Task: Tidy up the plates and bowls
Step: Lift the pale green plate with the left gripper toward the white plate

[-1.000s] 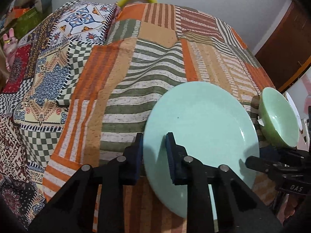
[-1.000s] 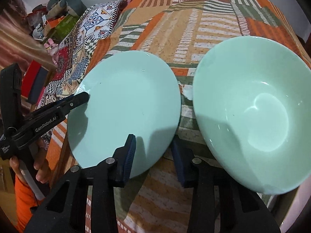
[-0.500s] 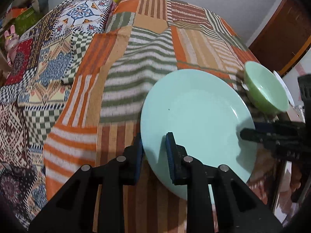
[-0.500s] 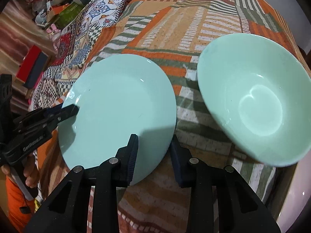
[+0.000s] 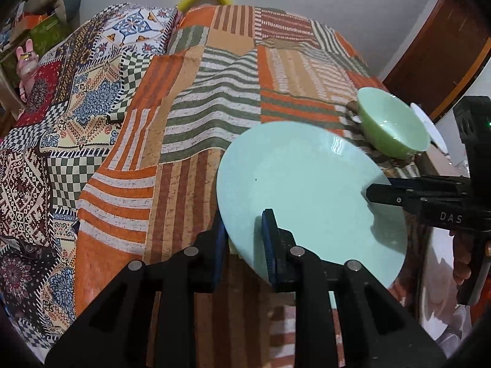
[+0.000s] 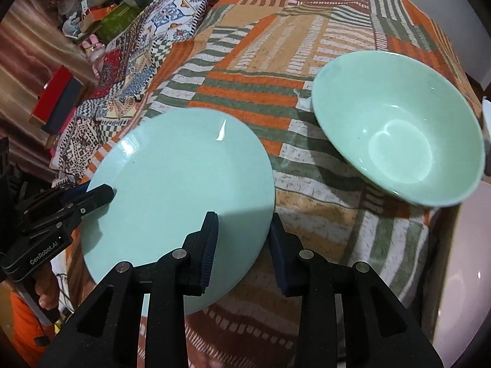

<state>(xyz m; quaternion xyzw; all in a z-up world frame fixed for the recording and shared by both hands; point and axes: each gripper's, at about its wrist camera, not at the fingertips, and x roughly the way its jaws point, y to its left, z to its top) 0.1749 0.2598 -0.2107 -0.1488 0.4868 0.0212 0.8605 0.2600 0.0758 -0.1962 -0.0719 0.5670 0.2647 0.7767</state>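
Left gripper (image 5: 244, 239) clamped on plate (image 5: 310, 190) near-left rim; right gripper (image 6: 242, 245) part open straddling its right rim, grip unclear. Bowl (image 6: 399, 147) on patchwork bedspread (image 5: 214, 98), right of plate.

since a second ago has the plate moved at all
Yes. In the right wrist view the plate, held by both grippers, has drawn away from the bowl resting on the patchwork cloth, toward the near edge.
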